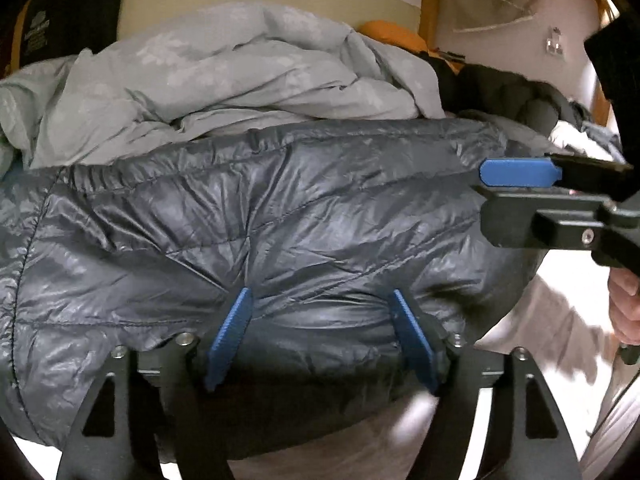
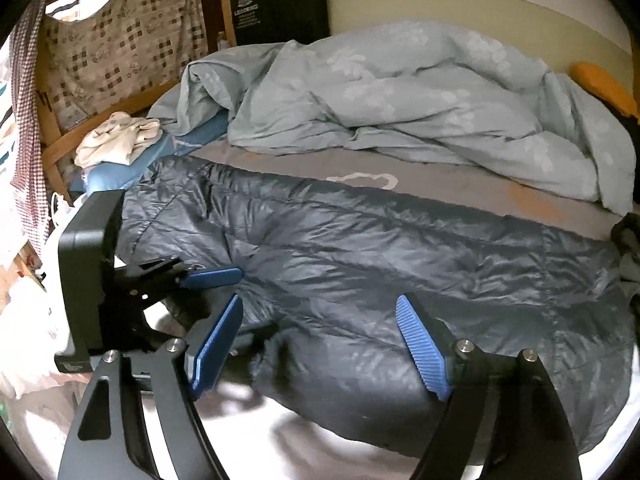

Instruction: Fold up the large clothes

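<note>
- Left gripper point(image 1: 322, 306) sits lower centre, fingers spread wide against the dark puffer jacket point(image 1: 248, 216), gripping nothing.
- Right gripper point(image 2: 320, 312), lower centre, likewise gapes wide, empty, over the jacket.

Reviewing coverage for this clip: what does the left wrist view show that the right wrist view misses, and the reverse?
Left wrist only: a bare hand at the right edge and a wall hook.
Right wrist only: a checked cloth hanging on the wooden frame, a white garment on a blue pillow, and the grey sheet.
Both: the dark puffer jacket, the pale blue duvet, and both open grippers, left gripper and right gripper.
</note>
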Tool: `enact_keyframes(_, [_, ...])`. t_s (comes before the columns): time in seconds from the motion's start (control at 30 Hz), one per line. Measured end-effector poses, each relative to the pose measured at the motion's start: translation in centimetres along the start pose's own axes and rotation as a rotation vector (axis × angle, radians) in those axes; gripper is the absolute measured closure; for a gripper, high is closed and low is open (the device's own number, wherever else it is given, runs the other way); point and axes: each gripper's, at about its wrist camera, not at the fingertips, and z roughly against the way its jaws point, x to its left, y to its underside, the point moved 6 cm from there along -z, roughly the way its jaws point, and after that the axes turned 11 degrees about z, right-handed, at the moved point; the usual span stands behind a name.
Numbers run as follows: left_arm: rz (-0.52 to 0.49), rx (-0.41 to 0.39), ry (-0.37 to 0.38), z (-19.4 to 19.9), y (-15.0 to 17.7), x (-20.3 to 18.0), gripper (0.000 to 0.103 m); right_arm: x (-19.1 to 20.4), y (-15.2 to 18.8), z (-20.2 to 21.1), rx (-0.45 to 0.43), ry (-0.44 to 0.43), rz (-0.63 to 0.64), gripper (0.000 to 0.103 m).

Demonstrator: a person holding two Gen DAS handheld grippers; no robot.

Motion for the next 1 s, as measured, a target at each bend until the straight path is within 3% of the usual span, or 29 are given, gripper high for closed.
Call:
enact_keyframes(0.03, [-0.011,0.0,-0.01,-0.1,0.1,-0.2,0.027,0.0,0.0,-0.1,0.003,-0.005,-0.009,0.028])
enact_keyframes(0.1, [-0.022,0.001,-0.019,-0.2,0.2,-0.3,0.024,0.0,-0.1,-0.5,0.023,-0.01,-0.033,0.055])
enact_keyframes(0.2, [-0.033,0.011,-0.014,-0.4,0.4,-0.5,0.015,-0.2,0.0,-1.1,0.058,-0.008,-0.07,0.077])
enact_keyframes(0.27, [-0.055,0.023,-0.021,-0.7,0.6,-0.9,0.0,0.3,-0.1,-1.6,0.079,-0.051,-0.107,0.086])
enact_keyframes(0.6, [-0.094,0.0,-0.114,-0.1,1.2,-1.6,0.0,0.4,0.0,-4.3,0.237,-0.076,-0.274,0.086])
enact_keyframes(0.87, [-0.065,0.005,-0.134,-0.1,1.8,-1.5,0.0,0.9,0.7,-6.9,0.369,-0.058,-0.262,0.086])
enact_keyframes(1.0, [-0.054,0.027,-0.143,-0.6,1.9,-1.3,0.0,-0.1,0.4,-8.4,0.371,-0.06,-0.304,0.086])
